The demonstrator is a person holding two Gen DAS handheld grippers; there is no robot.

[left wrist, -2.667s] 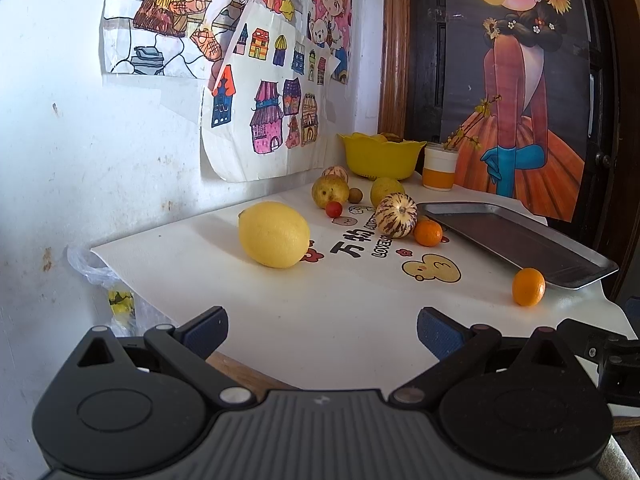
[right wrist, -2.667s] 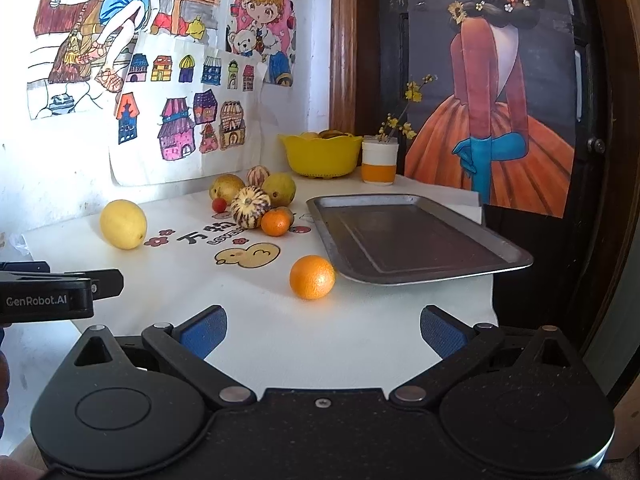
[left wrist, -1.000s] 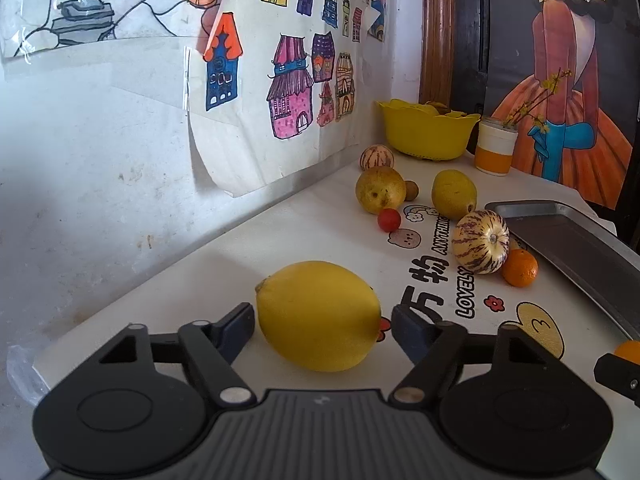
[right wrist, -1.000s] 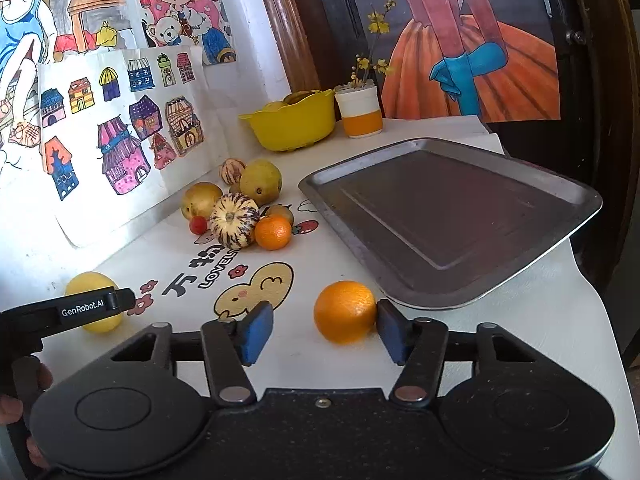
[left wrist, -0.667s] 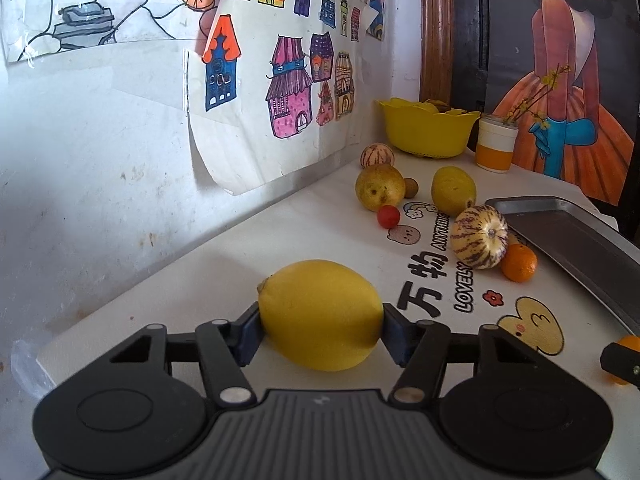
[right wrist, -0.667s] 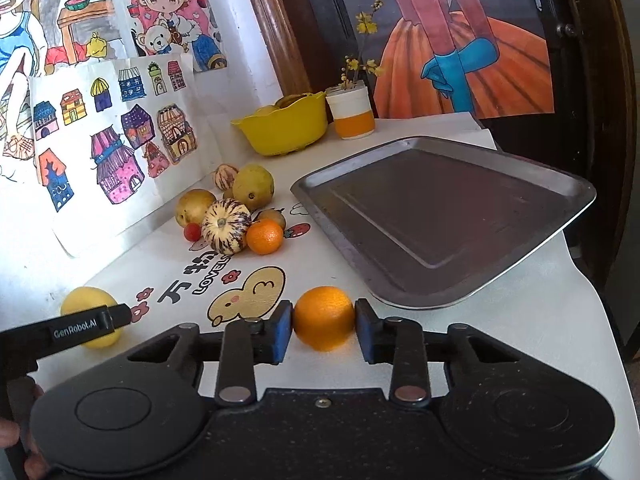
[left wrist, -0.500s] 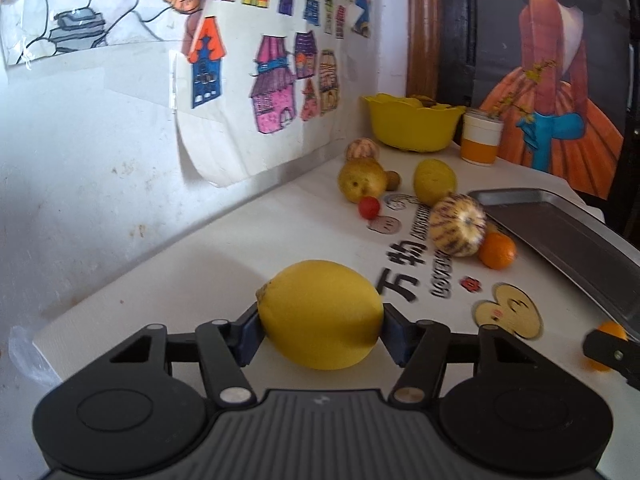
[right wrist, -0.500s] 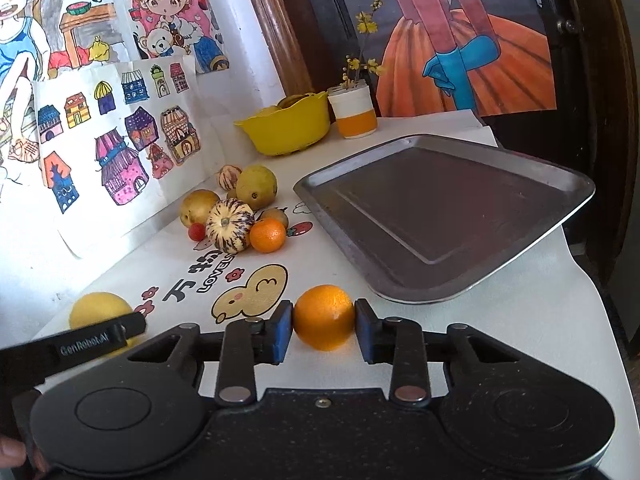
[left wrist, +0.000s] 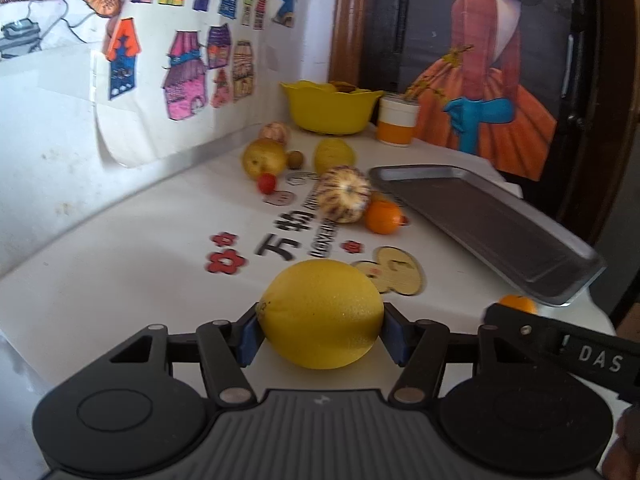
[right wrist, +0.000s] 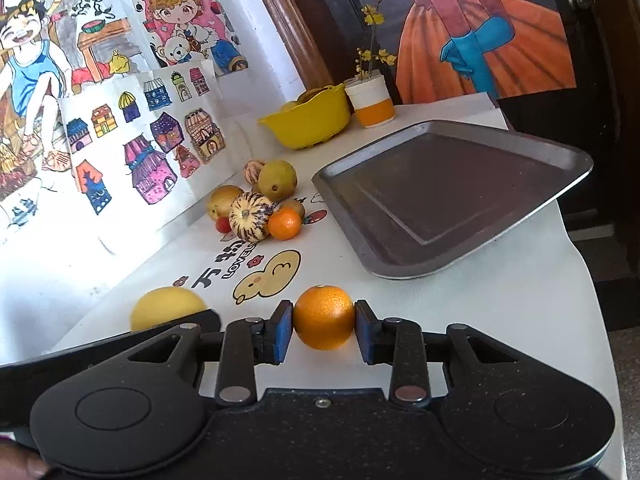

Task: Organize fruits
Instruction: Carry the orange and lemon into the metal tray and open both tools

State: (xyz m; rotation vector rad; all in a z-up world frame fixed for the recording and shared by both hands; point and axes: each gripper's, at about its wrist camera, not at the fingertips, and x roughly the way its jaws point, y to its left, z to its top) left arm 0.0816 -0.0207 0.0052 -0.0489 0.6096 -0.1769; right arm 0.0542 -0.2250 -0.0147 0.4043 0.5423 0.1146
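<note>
My left gripper [left wrist: 320, 334] is shut on a large yellow lemon [left wrist: 320, 314] and holds it just above the white table. My right gripper [right wrist: 324, 330] is shut on an orange [right wrist: 324, 317] near the table's front. The lemon also shows in the right wrist view [right wrist: 166, 306], and the orange peeks out in the left wrist view [left wrist: 516, 304]. An empty grey metal tray [right wrist: 452, 196] lies to the right; its rim also shows in the left wrist view [left wrist: 480, 216]. A striped melon [right wrist: 250, 222], a small orange [right wrist: 284, 224] and several other fruits cluster further back.
A yellow bowl [right wrist: 312, 122] and a white and orange cup [right wrist: 372, 106] stand at the back by the wall. Drawings hang on the left wall [left wrist: 52, 136]. The table's right edge [right wrist: 592, 280] drops off beside the tray.
Both grippers closed on their fruits about a second ago. Since then the left gripper has carried the lemon to the right, toward the tray; the right gripper has tilted with the orange.
</note>
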